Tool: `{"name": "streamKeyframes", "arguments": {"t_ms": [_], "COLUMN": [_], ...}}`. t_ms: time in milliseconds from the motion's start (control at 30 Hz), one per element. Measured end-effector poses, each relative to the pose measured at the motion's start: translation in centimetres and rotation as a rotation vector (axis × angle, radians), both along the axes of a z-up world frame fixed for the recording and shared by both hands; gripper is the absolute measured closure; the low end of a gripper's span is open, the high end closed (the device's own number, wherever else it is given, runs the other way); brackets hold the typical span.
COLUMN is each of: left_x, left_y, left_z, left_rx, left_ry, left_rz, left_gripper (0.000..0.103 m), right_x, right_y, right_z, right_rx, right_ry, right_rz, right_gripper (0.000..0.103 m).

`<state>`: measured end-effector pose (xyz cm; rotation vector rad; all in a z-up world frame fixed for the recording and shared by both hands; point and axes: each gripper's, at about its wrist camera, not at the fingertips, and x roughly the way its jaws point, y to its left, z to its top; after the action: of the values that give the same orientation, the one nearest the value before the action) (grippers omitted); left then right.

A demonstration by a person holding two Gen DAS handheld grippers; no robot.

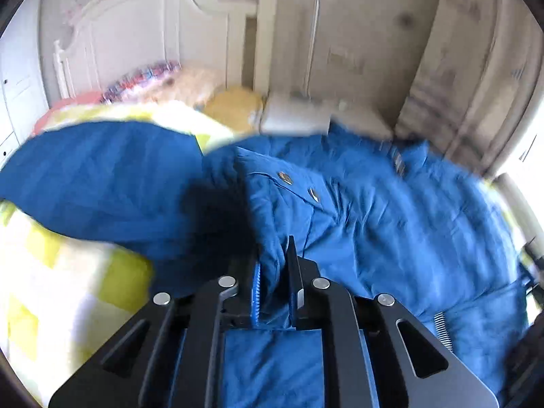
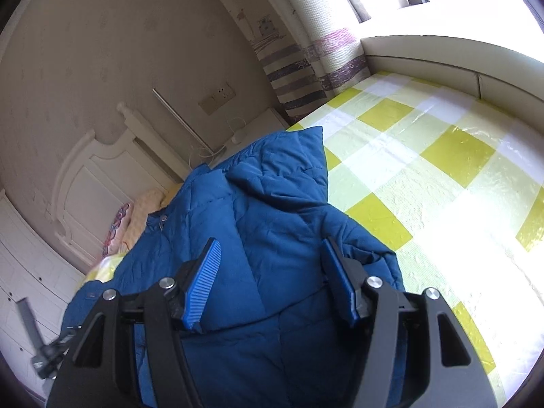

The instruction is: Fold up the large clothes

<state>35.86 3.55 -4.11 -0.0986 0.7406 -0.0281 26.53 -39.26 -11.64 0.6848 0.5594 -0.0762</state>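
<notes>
A large blue padded jacket (image 1: pixel 374 210) lies spread on a bed with a yellow-and-white checked cover (image 1: pixel 44 272). My left gripper (image 1: pixel 273 265) is shut on a fold of the jacket's blue fabric near the snap-button placket (image 1: pixel 299 185). A sleeve (image 1: pixel 95 173) extends to the left. In the right wrist view the jacket (image 2: pixel 265 210) lies below my right gripper (image 2: pixel 272 272), which is open and empty, hovering over the jacket with its blue pads (image 2: pixel 202 285) apart. The hood (image 2: pixel 289 156) points toward the far side.
A white headboard (image 1: pixel 136 37) and pillows (image 1: pixel 163 81) stand at the head of the bed. A beige wall, a striped curtain (image 2: pixel 306 64) and a padded window seat (image 2: pixel 442 57) border the checked bed cover (image 2: pixel 442 170). A white cabinet (image 2: pixel 23 272) stands at left.
</notes>
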Motion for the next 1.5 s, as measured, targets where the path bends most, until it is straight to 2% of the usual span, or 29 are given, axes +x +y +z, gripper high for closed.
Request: {"name": "streamKeyframes", "arguments": {"t_ms": [67,167,267,300,333,367,433,500,533,600,633,700,733,867,1000,1067,1133,1200,1267,1300,1333,1433,1500], "left_x": [-1.2,-2.0,-1.0,-0.4,-0.4,-0.5,-1.1,-2.6,-3.1,-3.8,-3.7,-2.7,-1.3,2.2,2.0,1.8,1.6,1.1,0.4,0.3,-0.4,-1.9,-3.5], "left_y": [1.0,1.7,0.8,1.0,1.6,2.6,4.3,4.9,4.5,2.5,0.7,-1.9,-3.0,-3.0,-2.5,-2.3,-2.1,-1.9,-0.3,0.3,2.8,10.0,16.8], "left_z": [1.6,2.2,-0.7,-2.4,-3.3,-3.6,-2.4,0.2,1.1,2.6,2.9,1.9,0.2,-5.9,-5.4,-5.4,-5.2,-4.9,-4.1,-3.9,-3.0,-1.6,-1.3], "left_rx": [-0.031,-0.046,0.034,0.075,0.058,0.013,-0.029,-0.046,-0.042,0.005,0.057,0.132,0.157,0.148,0.113,0.11,0.115,0.1,-0.007,-0.058,-0.173,-0.401,-0.594], "left_ry": [-0.039,-0.034,0.092,0.16,0.183,0.18,0.12,-0.015,-0.063,-0.126,-0.143,-0.107,-0.045,0.144,0.126,0.124,0.124,0.115,0.065,0.042,-0.001,-0.073,-0.127], "left_rz": [0.01,-0.001,-0.08,-0.052,-0.043,-0.017,0.1,0.178,0.17,0.093,0.039,-0.048,-0.077,-0.11,-0.116,-0.116,-0.115,-0.117,-0.121,-0.112,-0.069,0.125,0.308], "left_gripper": [0.091,0.091,0.09,0.088,0.086,0.075,0.066,0.054,0.047,0.016,0.011,0.01,0.01,0.009,0.008,0.008,0.008,0.008,0.008,0.008,0.008,0.008,0.008], "right_x": [0.0,0.1,0.1,0.0,0.0,0.0,0.0,0.0,0.1,0.1,0.1,0.1,0.1,0.1,-0.5,-1.0,-0.9,0.2,3.1,4.2,5.2,5.6,5.4], "right_y": [0.0,-0.1,-0.1,0.0,0.1,0.1,0.2,0.2,0.2,0.3,0.3,0.4,0.5,0.6,1.1,2.1,4.5,7.4,10.4,11.1,11.6,11.5,10.9], "right_z": [0.0,0.1,0.1,0.1,0.1,0.1,0.1,0.1,0.1,0.2,0.2,0.2,0.3,0.4,1.1,2.2,3.7,4.0,2.4,1.6,0.9,0.6,0.7], "right_rx": [-0.002,-0.003,-0.002,-0.004,-0.008,-0.011,-0.013,-0.017,-0.021,-0.027,-0.028,-0.032,-0.035,-0.051,-0.101,-0.176,-0.317,-0.46,-0.582,-0.606,-0.636,-0.643,-0.616], "right_ry": [0.0,0.002,0.006,0.006,0.007,0.008,0.008,0.01,0.012,0.014,0.014,0.015,0.016,0.018,-0.002,-0.029,-0.061,-0.022,0.149,0.21,0.276,0.298,0.287], "right_rz": [0.0,-0.002,-0.006,-0.006,-0.006,-0.007,-0.006,-0.007,-0.007,-0.007,-0.008,-0.01,-0.011,-0.013,-0.038,-0.05,-0.022,0.061,0.181,0.222,0.241,0.241,0.242], "right_gripper": [0.042,0.042,0.042,0.042,0.042,0.042,0.042,0.042,0.042,0.042,0.042,0.042,0.042,0.042,0.046,0.046,0.045,0.045,0.042,0.041,0.04,0.038,0.037]}}
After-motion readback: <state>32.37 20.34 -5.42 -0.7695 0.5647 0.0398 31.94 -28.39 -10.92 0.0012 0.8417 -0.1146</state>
